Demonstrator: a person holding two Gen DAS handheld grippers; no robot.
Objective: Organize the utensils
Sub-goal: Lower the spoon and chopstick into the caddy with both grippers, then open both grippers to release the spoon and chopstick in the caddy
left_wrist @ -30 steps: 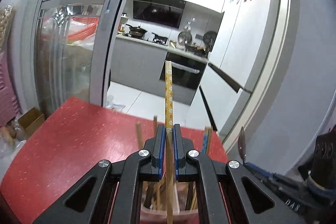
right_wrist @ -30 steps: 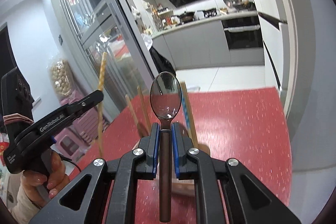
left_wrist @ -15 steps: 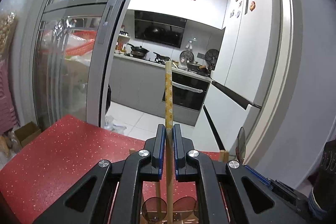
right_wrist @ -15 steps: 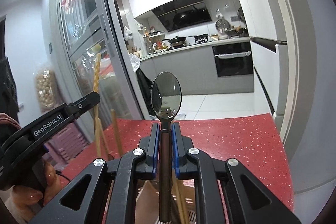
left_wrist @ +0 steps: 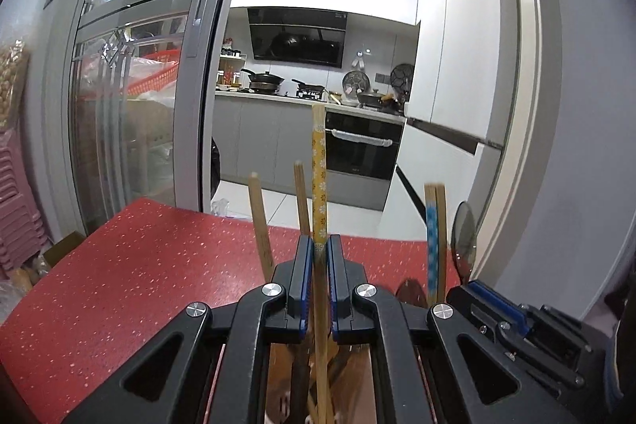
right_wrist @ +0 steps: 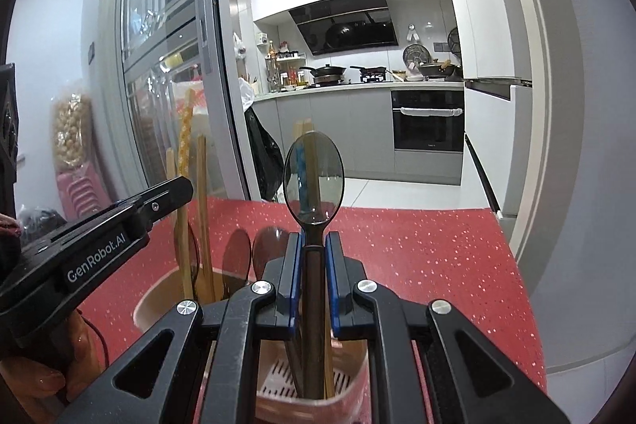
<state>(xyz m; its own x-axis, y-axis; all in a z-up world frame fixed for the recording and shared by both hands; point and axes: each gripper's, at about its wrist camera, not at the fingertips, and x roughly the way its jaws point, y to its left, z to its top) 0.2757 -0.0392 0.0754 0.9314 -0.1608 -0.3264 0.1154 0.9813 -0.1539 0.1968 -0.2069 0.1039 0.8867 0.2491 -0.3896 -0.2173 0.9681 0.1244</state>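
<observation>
While chopsticks (left_wrist: 259, 221) crowd the holder (right_wrist: 159, 295), each hand-held gripper (left_wrist: 317, 257) (right_wrist: 314, 257) clamps its utensil: chopstick (left_wrist: 318, 177), spoon (right_wrist: 313, 177).

Bright, even indoor light; fisheye bends and darkens the frame edges, with possibly slight blur at lower centre

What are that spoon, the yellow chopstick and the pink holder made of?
Spoon: probably dark translucent plastic, glossy; chopsticks behind show through its bowl. Yellow chopstick: apparently wood or bamboo with a printed flower pattern; bare tan shaft below. Holder: seemingly matte pink plastic, with a moulded slotted floor.
</observation>
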